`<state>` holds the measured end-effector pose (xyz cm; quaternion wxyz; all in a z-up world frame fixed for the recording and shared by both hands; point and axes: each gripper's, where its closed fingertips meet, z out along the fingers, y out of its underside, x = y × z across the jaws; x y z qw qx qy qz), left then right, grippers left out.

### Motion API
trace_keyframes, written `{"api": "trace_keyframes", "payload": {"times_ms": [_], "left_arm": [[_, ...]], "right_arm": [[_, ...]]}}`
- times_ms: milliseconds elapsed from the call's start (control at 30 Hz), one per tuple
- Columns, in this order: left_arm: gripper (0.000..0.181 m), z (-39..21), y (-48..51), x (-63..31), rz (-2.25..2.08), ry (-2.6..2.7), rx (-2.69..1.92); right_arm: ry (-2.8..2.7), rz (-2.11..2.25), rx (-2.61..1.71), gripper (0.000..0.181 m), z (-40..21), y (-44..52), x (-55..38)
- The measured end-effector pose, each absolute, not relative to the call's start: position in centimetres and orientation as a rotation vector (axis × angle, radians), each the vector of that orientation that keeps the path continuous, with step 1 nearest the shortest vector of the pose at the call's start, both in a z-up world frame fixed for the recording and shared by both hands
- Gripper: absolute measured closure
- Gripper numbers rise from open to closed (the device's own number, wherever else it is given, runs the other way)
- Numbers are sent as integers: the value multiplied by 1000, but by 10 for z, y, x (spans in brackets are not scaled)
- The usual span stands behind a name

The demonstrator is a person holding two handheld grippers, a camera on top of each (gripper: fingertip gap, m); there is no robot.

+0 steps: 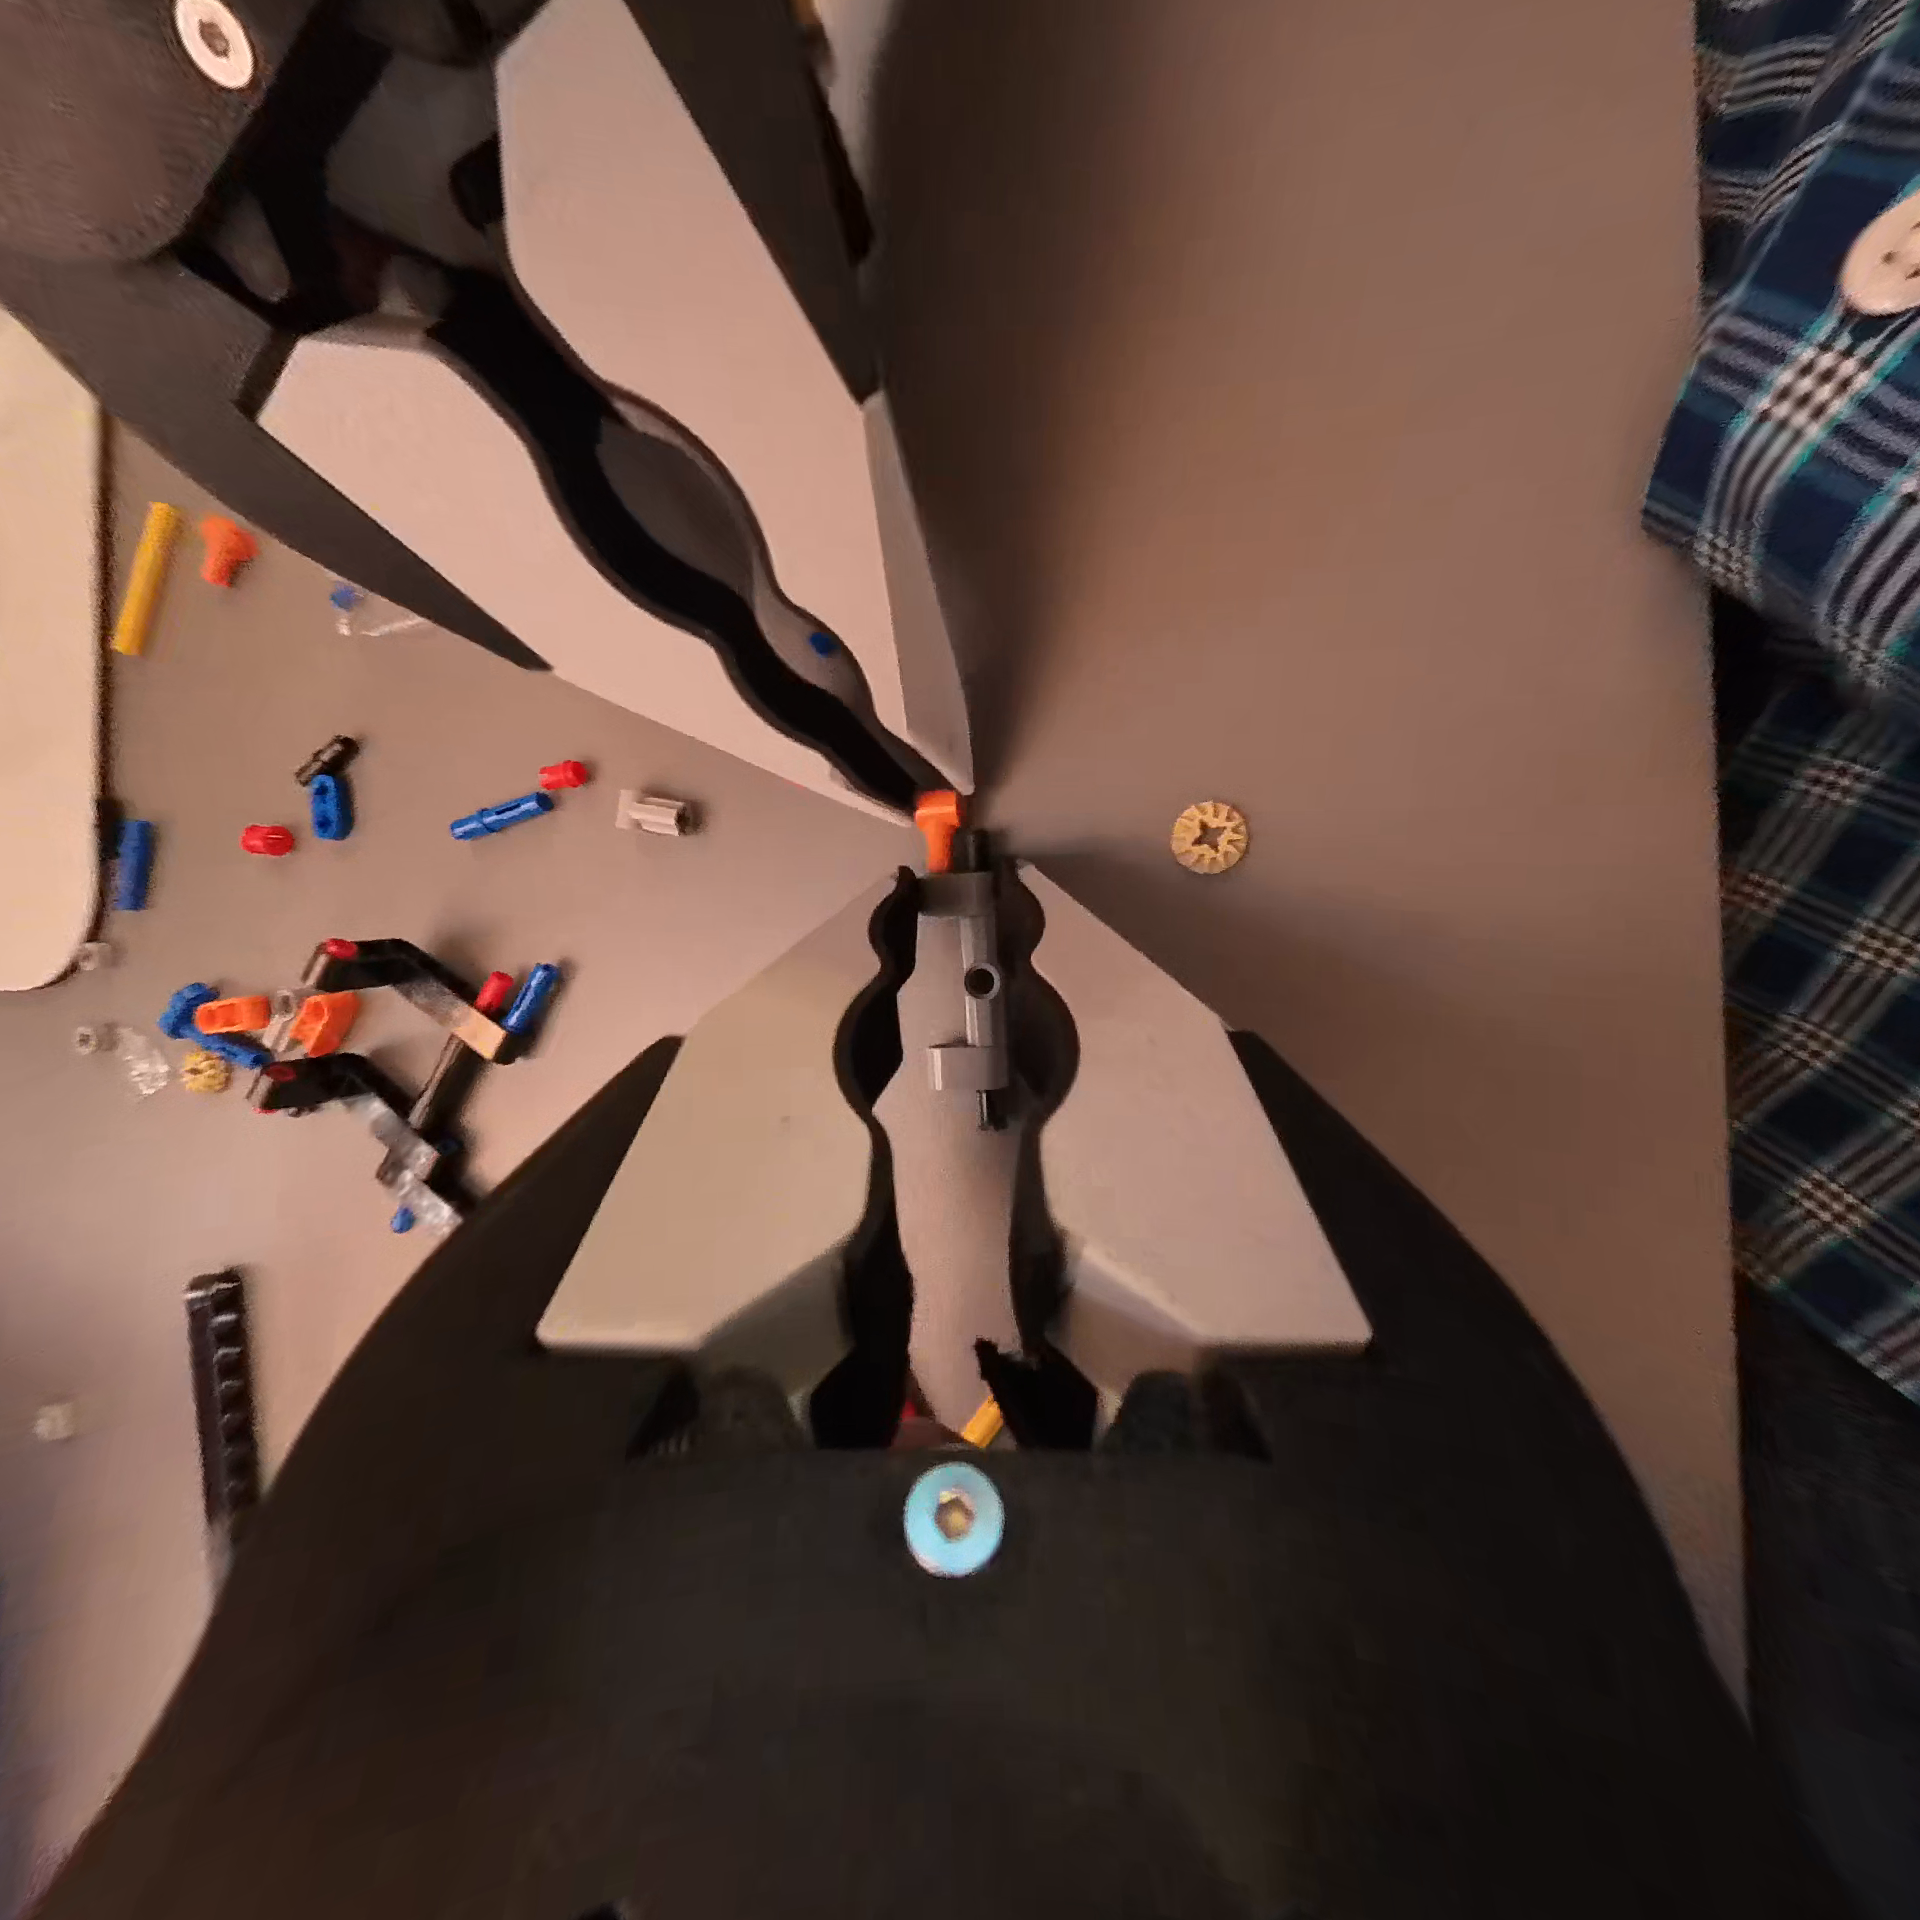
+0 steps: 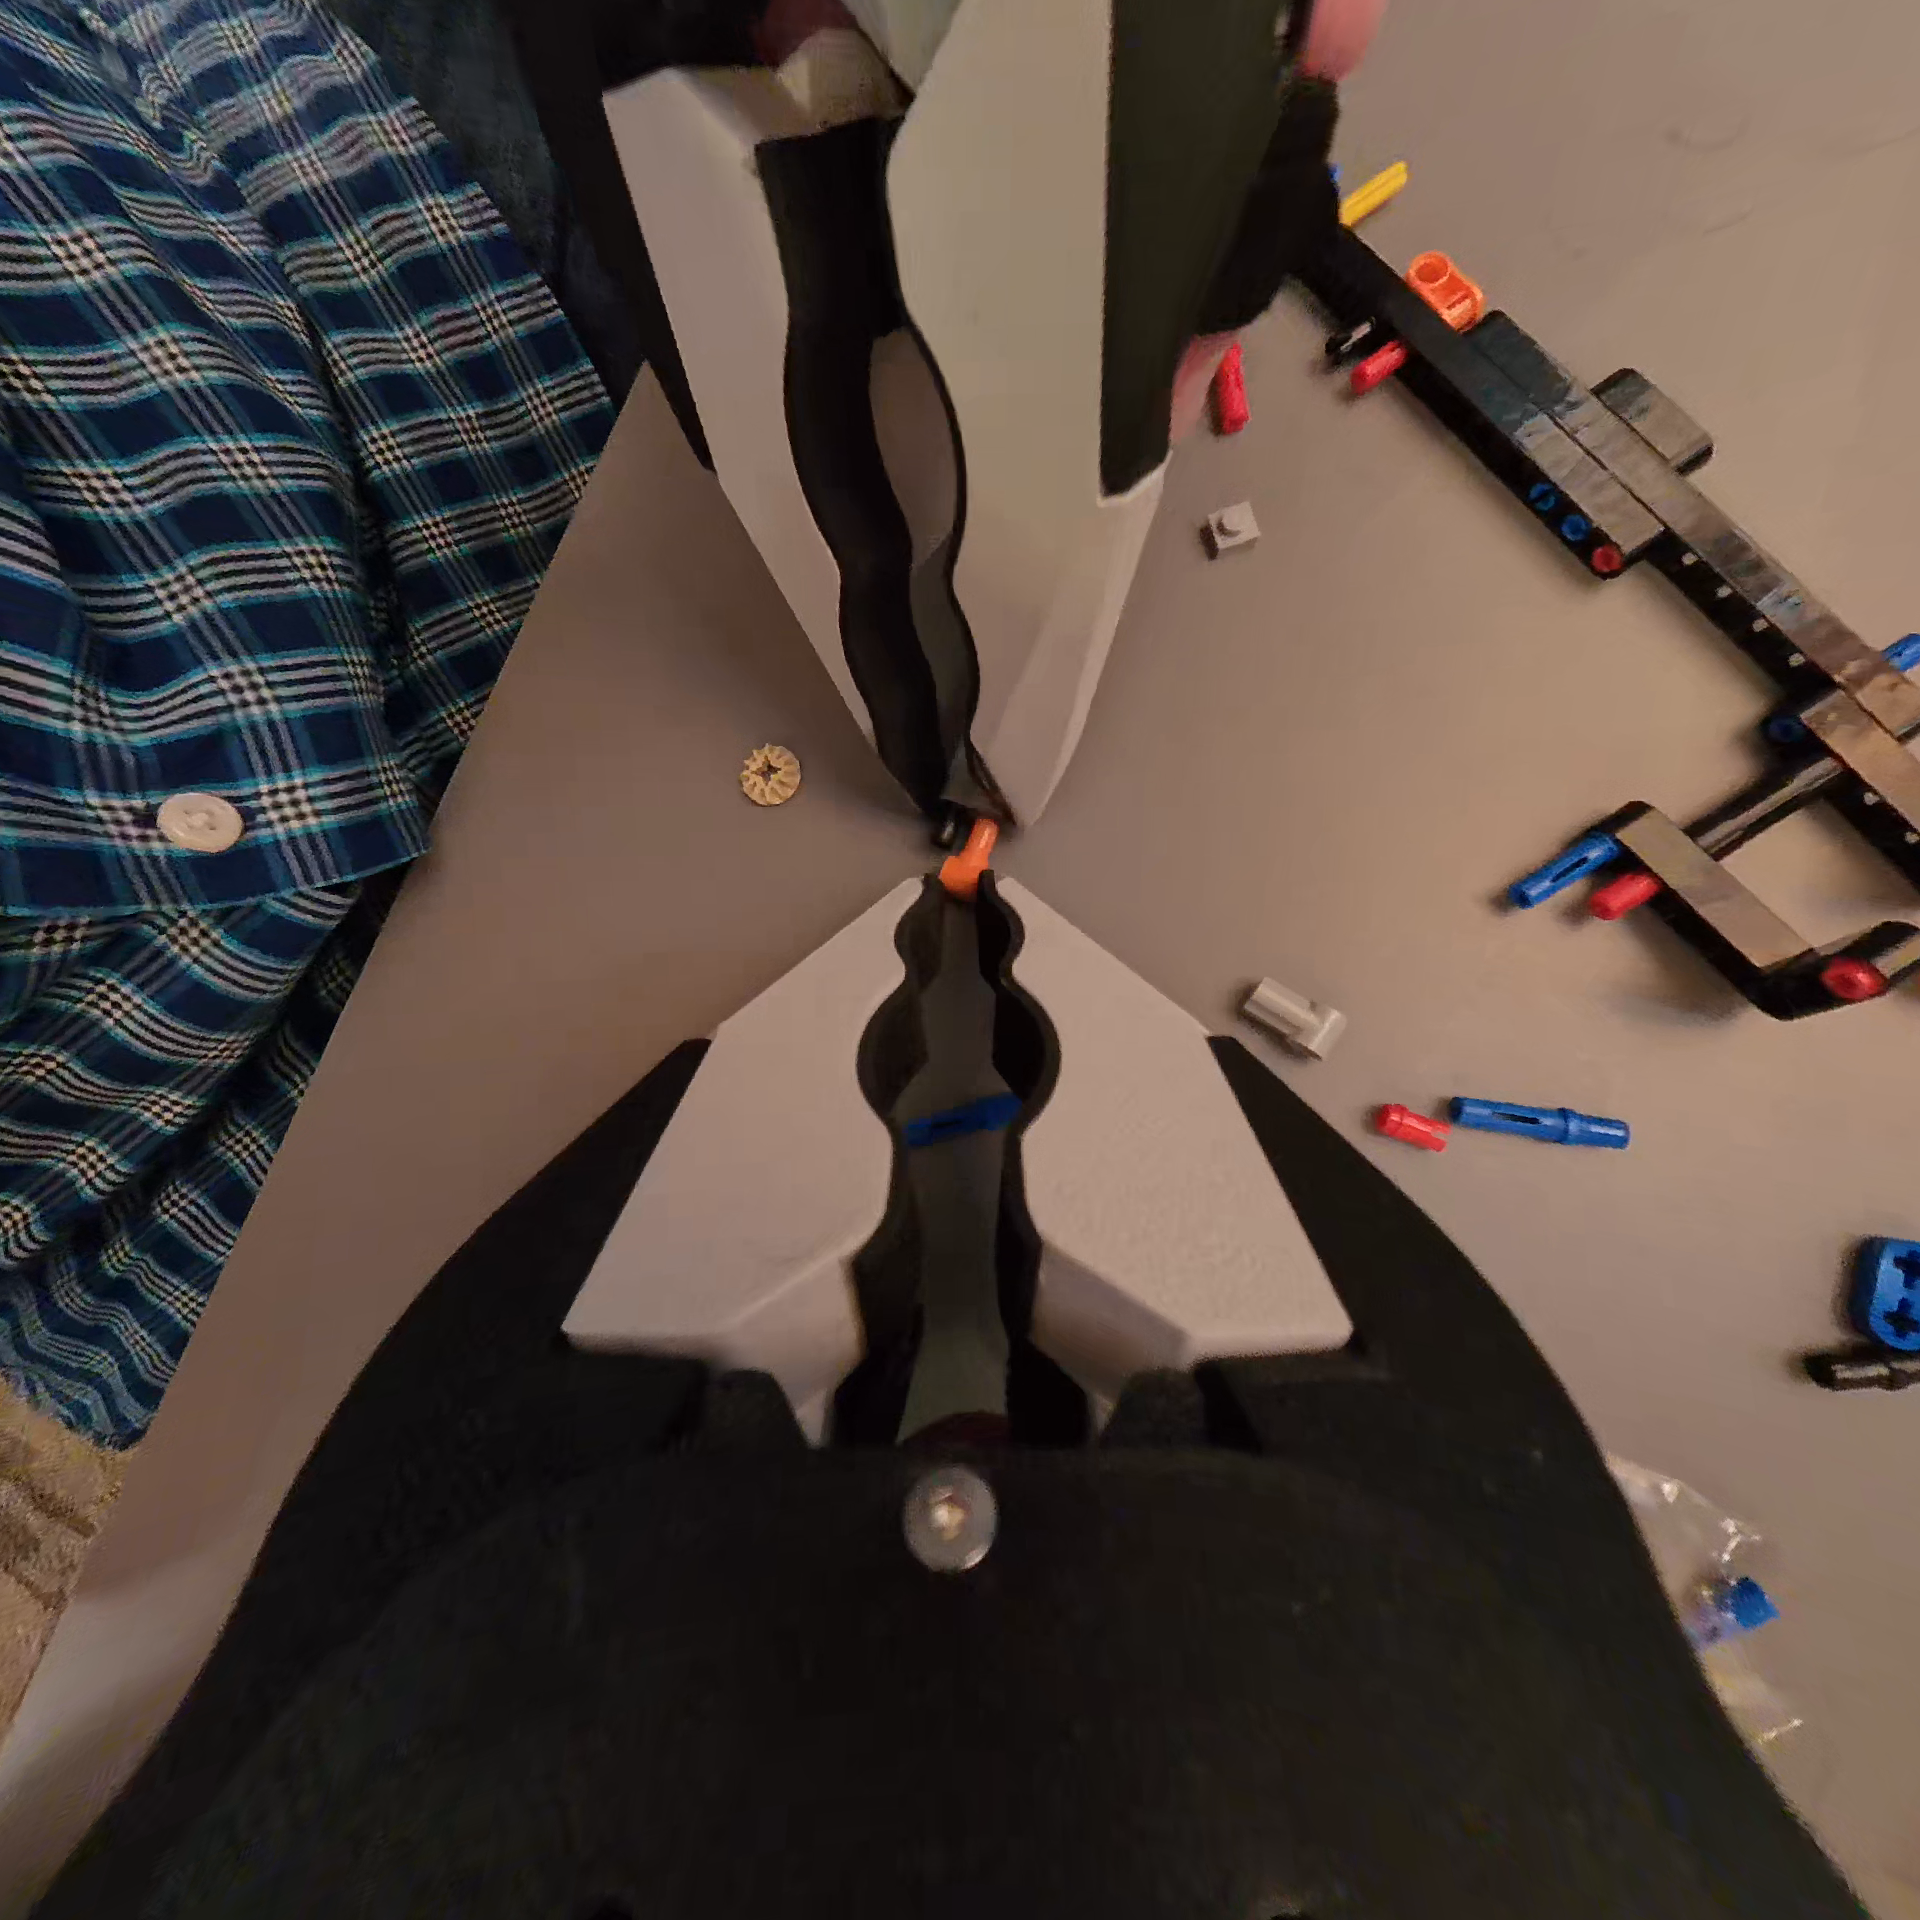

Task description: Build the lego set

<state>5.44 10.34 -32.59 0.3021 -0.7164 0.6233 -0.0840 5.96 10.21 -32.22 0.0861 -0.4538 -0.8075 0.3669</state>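
My left gripper [image 1: 961, 881] is shut on a grey lego connector [image 1: 977, 997] with a black pin through it, held above the grey table. My right gripper [image 2: 961, 888] is shut on a small orange pin [image 2: 968, 854]. The two gripper tips meet, and the orange pin [image 1: 935, 826] touches the top end of the grey connector. A blue pin [image 2: 956, 1122] shows across the gap between the right gripper's fingers. In the right wrist view the left gripper [image 2: 961, 808] comes in from above. In the left wrist view the right gripper [image 1: 940, 792] comes in from the upper left.
A tan gear [image 1: 1208, 836] lies beside the tips. A black frame assembly [image 2: 1704, 540] and loose red, blue, orange and grey parts [image 1: 499, 816] are spread over the table. A yellow axle [image 1: 145, 577] and black rack [image 1: 220, 1392] lie farther off. A person's plaid shirt [image 2: 208, 468] borders the table. My two grippers' fingertips are within a few centimetres of each other.
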Motion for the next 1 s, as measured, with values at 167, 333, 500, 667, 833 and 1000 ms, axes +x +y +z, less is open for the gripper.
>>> {"api": "trace_keyframes", "payload": {"times_ms": [167,333,500,667,833,1000], "left_arm": [[169,-324,104,56,-175,1574,-1867],[169,-321,102,58,-192,1522,-1877],[169,-325,103,57,-186,1527,-1911],[169,-326,103,57,-178,1527,-1934],[169,-326,103,57,-167,1533,-1934],[169,-319,107,56,-135,1526,-1911]], "right_arm": [[-2373,1088,-1336,177,-313,105,59],[-2426,941,-1275,177,-320,103,61],[-2457,864,-1271,178,-324,101,61],[-2408,898,-1371,167,-324,107,60],[-2323,915,-1389,169,-321,110,60],[-2212,1075,-1435,177,-308,108,64]]}}
